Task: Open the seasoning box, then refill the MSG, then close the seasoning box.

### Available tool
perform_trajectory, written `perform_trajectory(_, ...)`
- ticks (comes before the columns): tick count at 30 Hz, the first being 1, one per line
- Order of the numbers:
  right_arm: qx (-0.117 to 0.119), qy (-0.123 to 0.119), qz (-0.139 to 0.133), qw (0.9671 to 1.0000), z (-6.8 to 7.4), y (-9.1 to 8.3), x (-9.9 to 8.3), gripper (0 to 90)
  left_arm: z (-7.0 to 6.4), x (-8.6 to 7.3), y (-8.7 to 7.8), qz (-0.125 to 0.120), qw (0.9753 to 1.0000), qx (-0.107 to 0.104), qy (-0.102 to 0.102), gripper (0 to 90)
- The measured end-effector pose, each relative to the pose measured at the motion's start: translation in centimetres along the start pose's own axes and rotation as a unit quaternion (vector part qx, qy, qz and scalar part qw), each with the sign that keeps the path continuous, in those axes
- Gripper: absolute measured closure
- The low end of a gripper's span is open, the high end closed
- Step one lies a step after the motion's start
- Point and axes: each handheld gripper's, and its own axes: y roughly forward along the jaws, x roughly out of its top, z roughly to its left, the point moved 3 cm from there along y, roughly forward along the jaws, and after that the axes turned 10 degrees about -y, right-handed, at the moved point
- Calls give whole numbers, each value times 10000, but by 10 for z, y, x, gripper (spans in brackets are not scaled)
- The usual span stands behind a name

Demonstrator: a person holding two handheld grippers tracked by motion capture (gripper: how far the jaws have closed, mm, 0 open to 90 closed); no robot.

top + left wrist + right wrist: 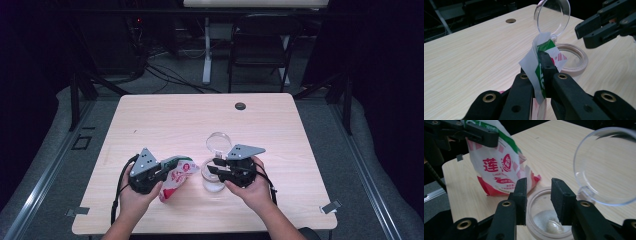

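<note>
The bag hangs pinched in the left gripper, tilted toward the open jar at the table's near middle.
The right gripper hovers over the jar's rim, its 2 jaws spread. Risks: the thin top slipping free, contents spilling beside the mouth, or the hinged lid being knocked.

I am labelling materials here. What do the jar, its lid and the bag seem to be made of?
Jar: probably clear plastic with a cream rim; its contents show through.
Lid: clear glossy plastic; the table shows through it.
Bag: thin printed plastic film, probably; it creases in the left gripper.
</note>
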Motion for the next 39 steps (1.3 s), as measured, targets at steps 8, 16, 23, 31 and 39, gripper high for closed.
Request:
perform_trajectory(8, 282, -120, 71, 9995, 11, 16, 3, 651, -3, -1, 0, -16, 10000, -6, 23, 898)
perform_trajectory(16, 428, -304, 150, 9985, 16, 31, 6, 648, -4, -3, -4, -54, 10000, 33, -2, 895)
perform_trajectory(23, 482, -329, 234, 9980, 17, 43, 9, 693, -6, -6, -5, -118, 9999, 26, -59, 886)
perform_trajectory(31, 545, -387, 390, 9970, 19, 51, 10, 900, -6, -12, -7, -114, 9998, 138, -96, 796)
perform_trajectory(39, 549, -374, 342, 9972, 19, 52, 13, 900, -1, -29, -3, -3, 9990, 364, -274, 555)
